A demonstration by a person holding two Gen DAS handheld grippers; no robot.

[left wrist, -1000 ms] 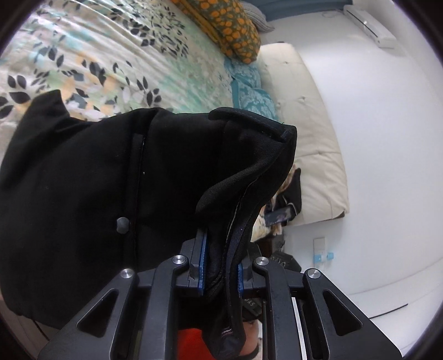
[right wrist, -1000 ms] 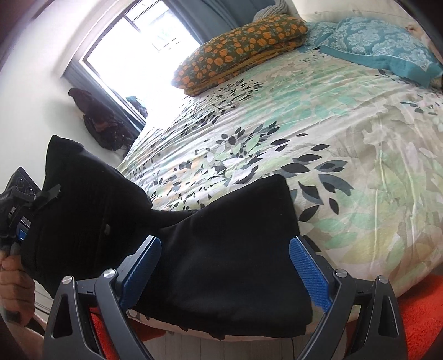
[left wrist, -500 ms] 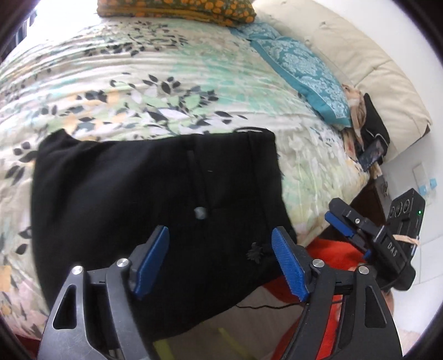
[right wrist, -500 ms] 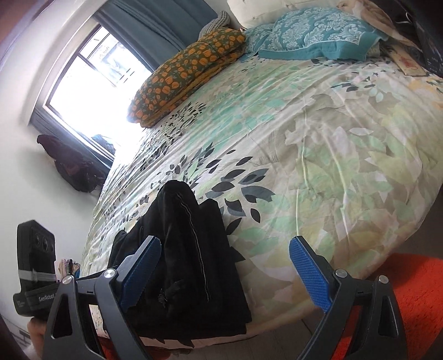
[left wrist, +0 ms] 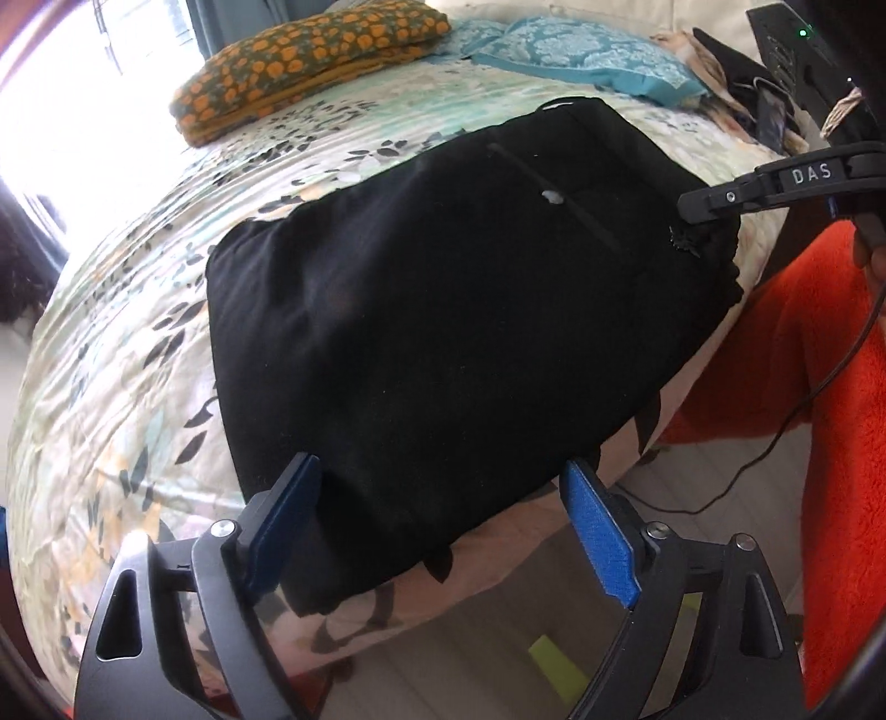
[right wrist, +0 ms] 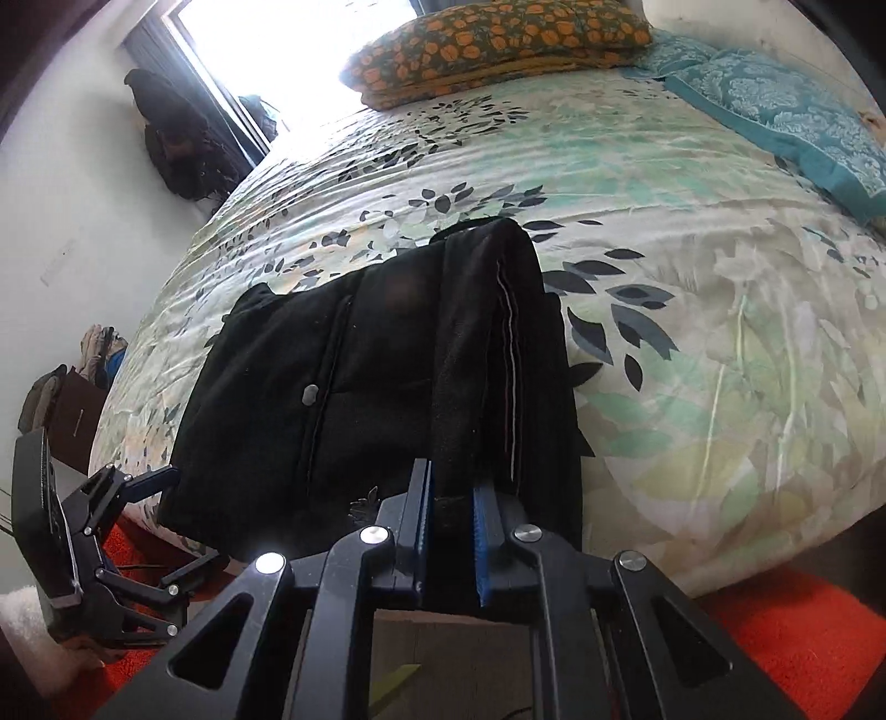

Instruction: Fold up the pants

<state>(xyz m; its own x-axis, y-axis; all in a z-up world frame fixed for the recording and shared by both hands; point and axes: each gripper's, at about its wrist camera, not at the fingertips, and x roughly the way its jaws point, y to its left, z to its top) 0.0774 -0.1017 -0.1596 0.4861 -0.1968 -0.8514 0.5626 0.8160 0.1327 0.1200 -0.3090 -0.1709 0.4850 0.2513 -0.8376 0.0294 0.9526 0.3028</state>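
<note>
Black pants lie folded in a flat block near the bed's edge, a small pale button on top. My left gripper hovers over their near edge, its jaws opening wide, the blue pads clear of the cloth. In the right wrist view the pants have a raised ridge of cloth along their right side. My right gripper is closing on the near end of that ridge, and both pads press on it. Its black tip shows at the pants' far right corner in the left wrist view.
A floral bed cover lies under the pants. An orange-patterned pillow and a teal pillow sit at the head of the bed. An orange rug and a black cable lie on the floor beside it. A hand's dark edge shows far right.
My left gripper let go of the pants, opened and swung down to the bed's edge. The pants dropped flat onto the bed. My right gripper went from wide open to shut on their right fold.
</note>
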